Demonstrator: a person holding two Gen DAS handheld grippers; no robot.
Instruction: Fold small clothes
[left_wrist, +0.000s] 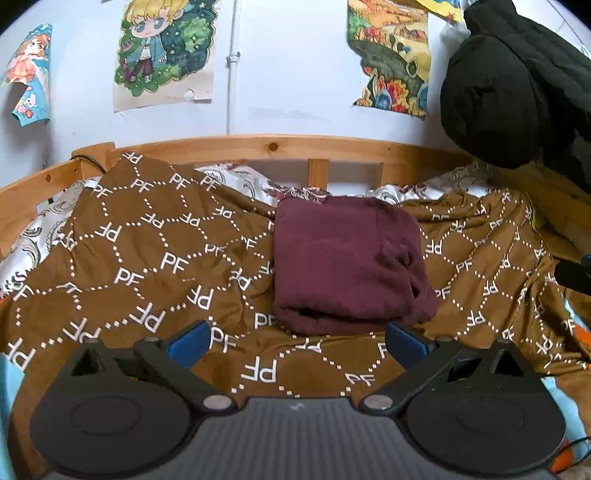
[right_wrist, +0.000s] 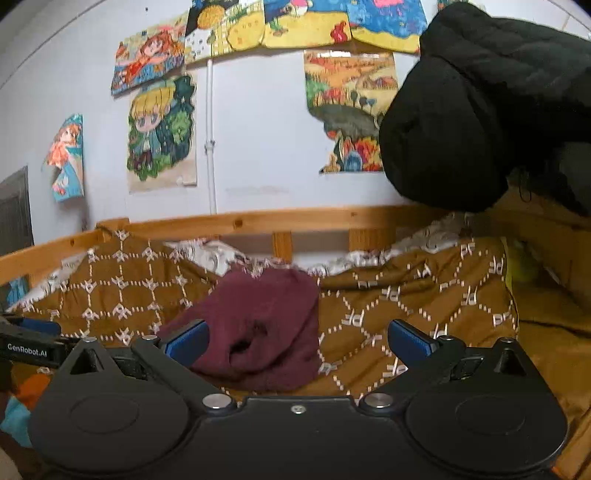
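A maroon garment (left_wrist: 347, 266) lies folded into a thick rectangle on the brown patterned blanket (left_wrist: 147, 258). My left gripper (left_wrist: 299, 341) is open just in front of its near edge, blue pads wide apart and holding nothing. In the right wrist view the same maroon garment (right_wrist: 258, 325) sits ahead and slightly left, a dark fold opening facing me. My right gripper (right_wrist: 297, 339) is open too, its left pad (right_wrist: 188, 341) overlapping the garment's near left corner in view. The left gripper's black body (right_wrist: 29, 349) shows at the far left edge.
A wooden bed rail (left_wrist: 273, 147) runs along the back, against a white wall with posters. A black padded jacket (left_wrist: 517, 85) hangs at the upper right. White patterned bedding (left_wrist: 243, 181) shows behind the blanket. Something orange and blue (right_wrist: 22, 402) lies at the lower left.
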